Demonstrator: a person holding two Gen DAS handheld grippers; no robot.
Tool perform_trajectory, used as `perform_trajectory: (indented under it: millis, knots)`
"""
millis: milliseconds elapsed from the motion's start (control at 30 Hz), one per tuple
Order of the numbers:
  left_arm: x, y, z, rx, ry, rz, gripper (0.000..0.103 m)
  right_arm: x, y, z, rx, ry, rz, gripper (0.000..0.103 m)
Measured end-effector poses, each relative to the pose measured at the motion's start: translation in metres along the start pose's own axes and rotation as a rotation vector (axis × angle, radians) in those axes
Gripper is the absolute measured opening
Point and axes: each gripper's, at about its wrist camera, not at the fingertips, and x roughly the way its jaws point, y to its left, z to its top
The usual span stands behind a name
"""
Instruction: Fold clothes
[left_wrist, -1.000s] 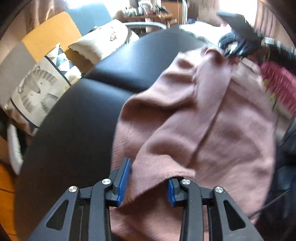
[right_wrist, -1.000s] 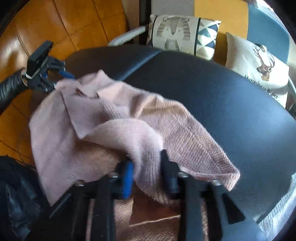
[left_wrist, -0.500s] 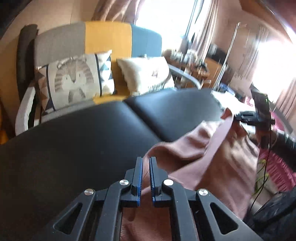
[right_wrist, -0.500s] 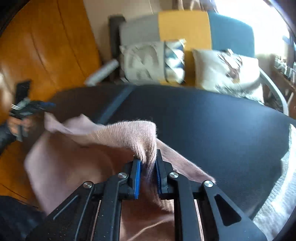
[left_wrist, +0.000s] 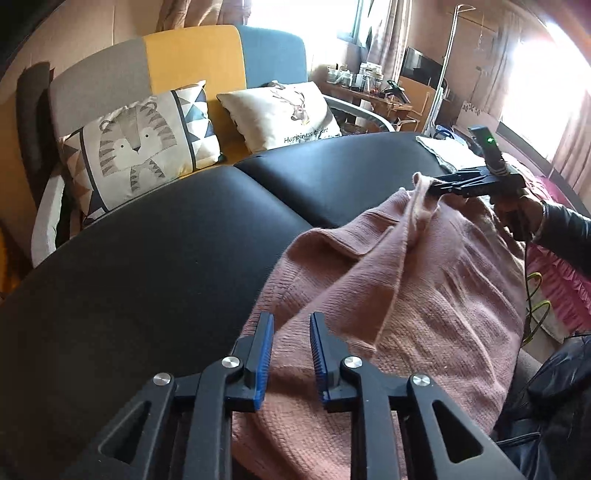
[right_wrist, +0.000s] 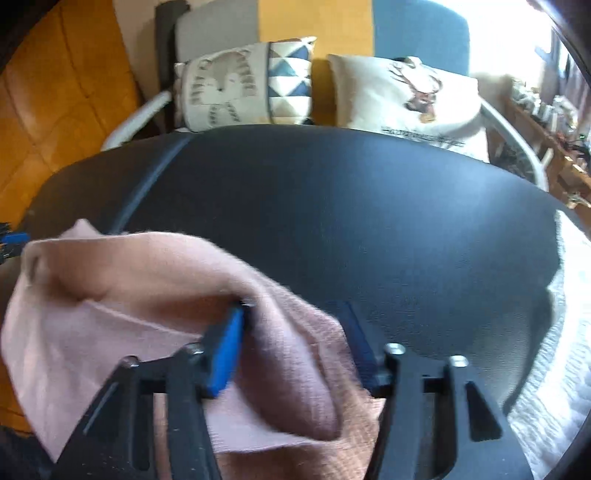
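Letting go of the cloth is the step in hand: both grippers are opening over a pink knit sweater (left_wrist: 424, 295) that lies bunched on the near edge of a black padded bench (left_wrist: 166, 266), with most of the bench bare beyond it. The left gripper (left_wrist: 291, 354) has its blue pads parted a little, and they are opening; a ridge of the knit runs up between them, but neither pad looks pressed on it. The right gripper (right_wrist: 295, 343) stands wider, its jaws opening too, and a thick fold of the sweater sags between them; the blur there makes it hard to tell whether the left-hand pad touches the cloth. In the left wrist view the right gripper's tips sit against a raised peak of fabric, which hangs loosely. The garment is crumpled, not yet folded, so the task seems at an early stage. The next move likely calls for fresh grips on an edge or hem, then spreading the sweater flat across the bare bench.
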Motion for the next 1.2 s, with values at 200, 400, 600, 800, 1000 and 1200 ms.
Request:
perform_trajectory:
  millis: [200, 400, 600, 800, 1000, 1200]
  knots:
    - [-0.007, -0.006, -0.004, -0.004, -0.024, 0.013, 0.021, -0.036, 0.013, -0.001, -0.079, -0.112, -0.101, 0.067]
    - [-0.016, -0.030, -0.004, 0.095, -0.012, -0.013, 0.025, -0.060, 0.037, 0.011, -0.189, -0.195, -0.263, 0.079]
    - [-0.001, -0.069, -0.003, 0.162, 0.034, -0.104, 0.025, -0.064, 0.059, 0.007, -0.232, -0.201, -0.132, 0.079]
    - [0.048, -0.030, 0.037, -0.046, 0.057, 0.174, 0.025, 0.000, 0.051, 0.009, -0.261, 0.004, -0.212, 0.081]
    - [0.069, 0.021, 0.056, -0.162, 0.122, 0.344, 0.025, -0.005, -0.009, 0.001, -0.011, 0.010, -0.234, 0.081]
    - [0.041, 0.007, 0.050, -0.172, 0.039, 0.273, 0.025, -0.023, -0.024, 0.004, 0.036, -0.066, -0.163, 0.081]
